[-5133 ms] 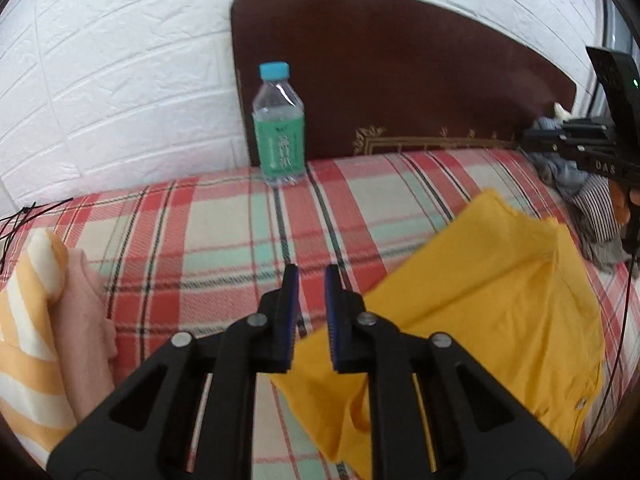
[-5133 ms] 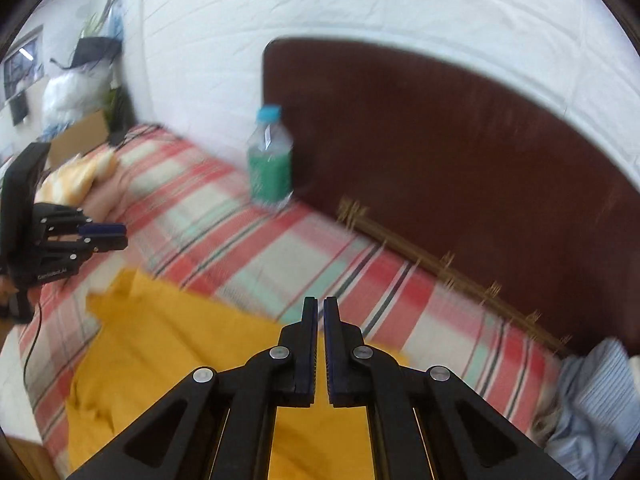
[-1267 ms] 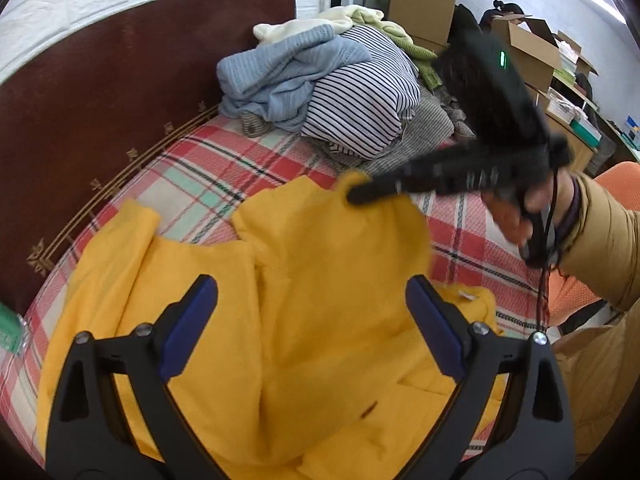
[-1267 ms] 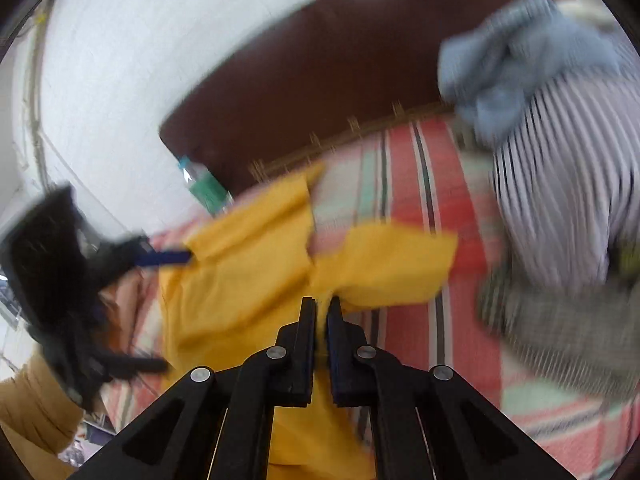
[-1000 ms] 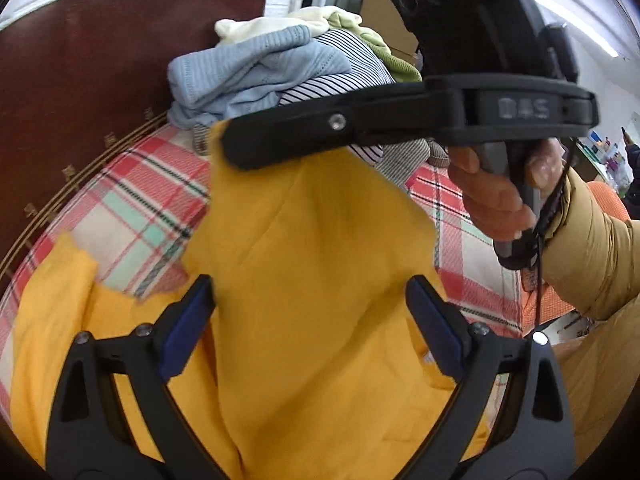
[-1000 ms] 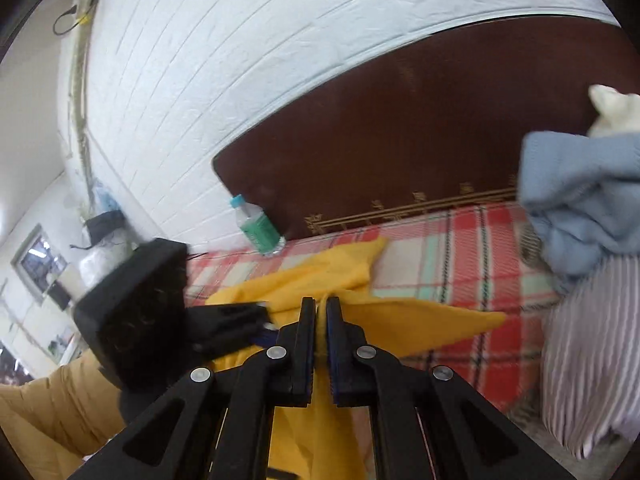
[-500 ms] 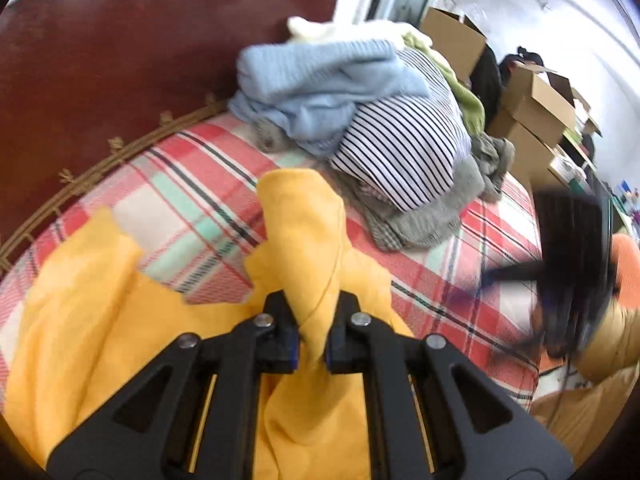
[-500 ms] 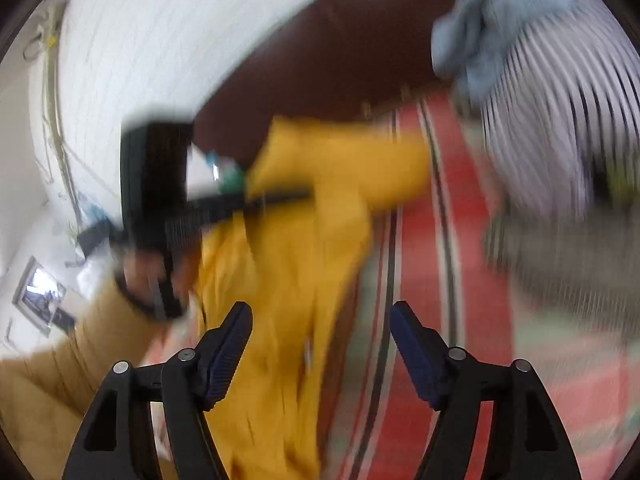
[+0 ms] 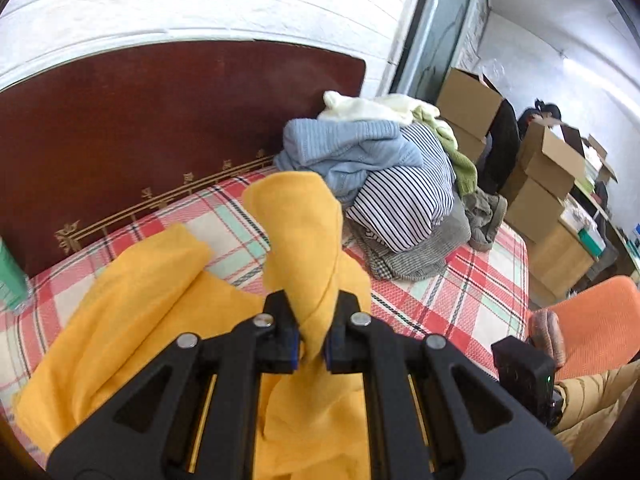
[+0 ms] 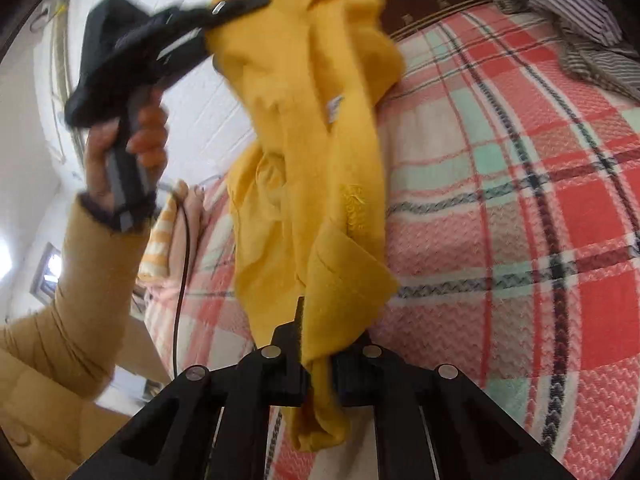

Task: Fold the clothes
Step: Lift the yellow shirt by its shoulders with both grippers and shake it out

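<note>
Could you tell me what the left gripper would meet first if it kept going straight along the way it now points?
Probably the yellow garment itself: the left gripper is shut on a bunched fold that rises directly ahead of its fingers. Beyond that fold, likely the plaid bedspread near the clothes pile, though depth is unclear.

— What colour is the shirt (image 9: 152,292)?
— Plain yellow. The bedsheet (image 10: 520,208) is a red, white and mint check with dark lines.
— And the pile?
— A light blue sweater (image 9: 344,148) on a navy-and-white striped top (image 9: 408,204). The headboard (image 9: 132,128) is dark reddish brown with gold trim.
</note>
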